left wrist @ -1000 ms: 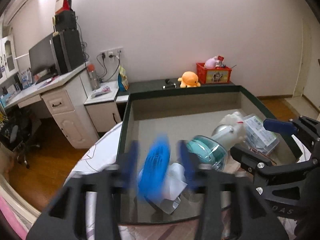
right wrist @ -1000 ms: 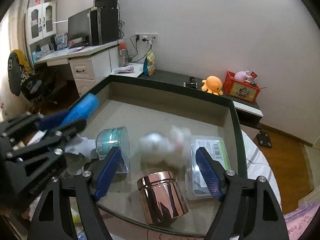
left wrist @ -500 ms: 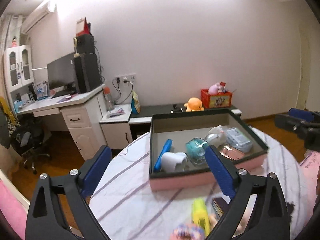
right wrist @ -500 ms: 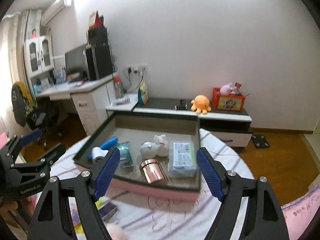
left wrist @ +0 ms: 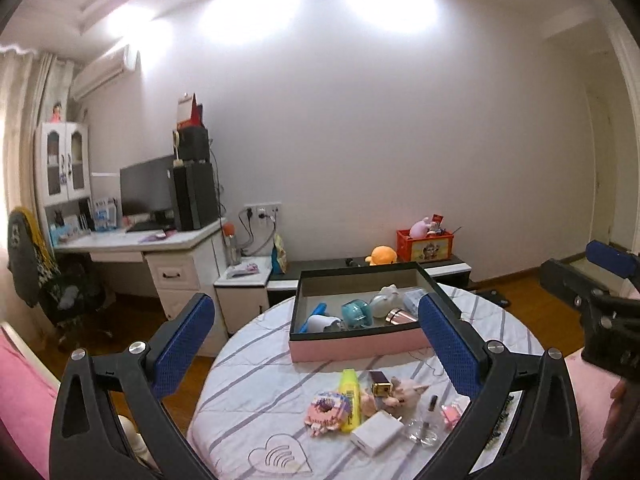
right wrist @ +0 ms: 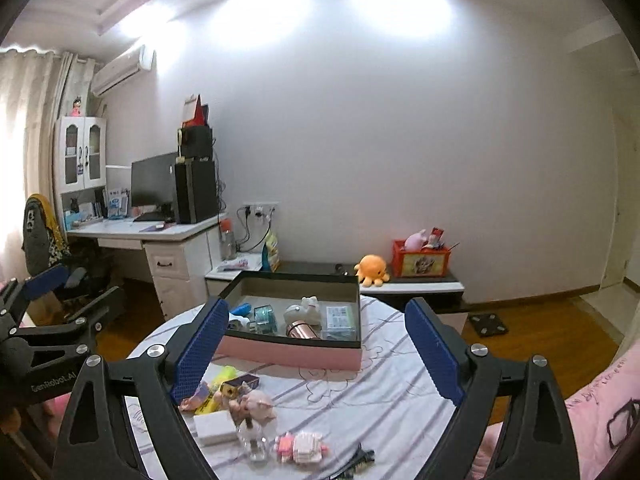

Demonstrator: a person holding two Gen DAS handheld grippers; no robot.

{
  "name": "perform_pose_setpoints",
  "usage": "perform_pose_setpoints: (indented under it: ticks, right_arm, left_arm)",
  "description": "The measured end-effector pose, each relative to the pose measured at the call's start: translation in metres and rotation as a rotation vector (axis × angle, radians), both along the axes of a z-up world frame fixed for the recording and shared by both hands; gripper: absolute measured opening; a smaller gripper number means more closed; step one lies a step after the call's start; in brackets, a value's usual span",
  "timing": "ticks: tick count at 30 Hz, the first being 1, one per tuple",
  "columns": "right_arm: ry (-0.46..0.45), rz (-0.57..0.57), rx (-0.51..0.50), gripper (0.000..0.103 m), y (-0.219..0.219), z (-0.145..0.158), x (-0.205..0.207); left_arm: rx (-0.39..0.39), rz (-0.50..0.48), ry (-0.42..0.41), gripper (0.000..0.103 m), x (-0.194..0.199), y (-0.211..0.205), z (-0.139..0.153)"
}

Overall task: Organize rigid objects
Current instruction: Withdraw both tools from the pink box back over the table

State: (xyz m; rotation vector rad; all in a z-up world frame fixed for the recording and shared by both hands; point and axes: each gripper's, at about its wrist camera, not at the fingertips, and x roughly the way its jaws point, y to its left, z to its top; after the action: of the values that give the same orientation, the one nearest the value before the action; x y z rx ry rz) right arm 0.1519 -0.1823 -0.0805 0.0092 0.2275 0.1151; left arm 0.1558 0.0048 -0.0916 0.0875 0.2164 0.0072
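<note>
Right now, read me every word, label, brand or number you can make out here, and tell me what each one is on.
"Genrobot.AI": white lettering on the body of the left gripper, seen from the right wrist.
The printed label on the clear packet in the box: too small to read.
The yellow tube: print too blurred to read.

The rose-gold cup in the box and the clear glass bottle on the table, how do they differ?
The rose-gold cup is opaque, shiny metal; the clear glass bottle is see-through. The cup sits inside the pink box among other items; the bottle stands outside it on the striped tablecloth near the front edge. The cup is a plain cylinder; the bottle has a narrow neck over a wider base. Both appear upright.
</note>
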Motion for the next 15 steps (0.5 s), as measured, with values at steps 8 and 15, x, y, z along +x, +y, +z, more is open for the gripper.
perform_pose_setpoints:
  ticks: [8, 15]
  right_arm:
    - [-0.054, -0.028, 0.01, 0.092, -0.001, 0.004, -0.036]
    - [-0.107, -0.06, 0.011, 0.092, -0.002, 0.011, -0.057]
  left_arm:
    - [0.007, -0.035, -0.027, 0.103, -0.029, -0.016, 0.012]
    - [-0.031, -0.029, -0.079, 0.103, -0.046, -0.017, 0.021]
